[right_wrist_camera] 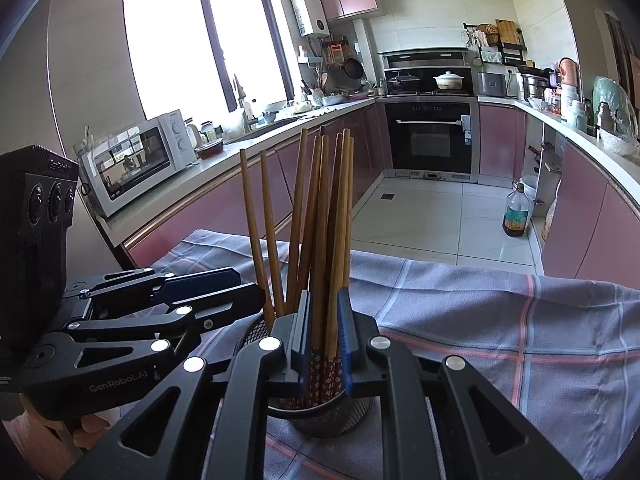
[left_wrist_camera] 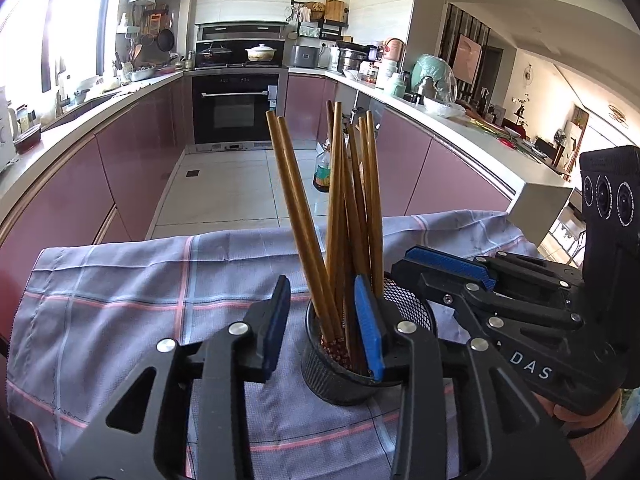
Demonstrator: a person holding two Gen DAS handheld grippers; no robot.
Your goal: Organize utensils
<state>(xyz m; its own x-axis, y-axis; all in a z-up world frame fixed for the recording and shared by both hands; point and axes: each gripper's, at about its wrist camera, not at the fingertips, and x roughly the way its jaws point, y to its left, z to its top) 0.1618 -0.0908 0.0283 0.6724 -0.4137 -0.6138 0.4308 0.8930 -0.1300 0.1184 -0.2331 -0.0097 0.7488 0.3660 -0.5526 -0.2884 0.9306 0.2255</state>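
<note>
So the chopsticks [right_wrist_camera: 320, 220] are all standing in the black mesh cup [left_wrist_camera: 340, 376], which sits on the plaid cloth [left_wrist_camera: 120, 300] over the table, a bit back from its near edge. Their long axis runs pretty much straight up, fanning out a little at the top. The right hand-held gripper [right_wrist_camera: 323, 336] is right over the cup and clenched on a couple of sticks low down, near the patterned ends, so any pull has to go straight up along that axis. The left hand-held gripper [left_wrist_camera: 324, 320] is just as close but released, one blue pad inside the rim and one outside, though I can't quite tell if it's actually touching the mesh. Looks like it's there to steady the cup.
</note>
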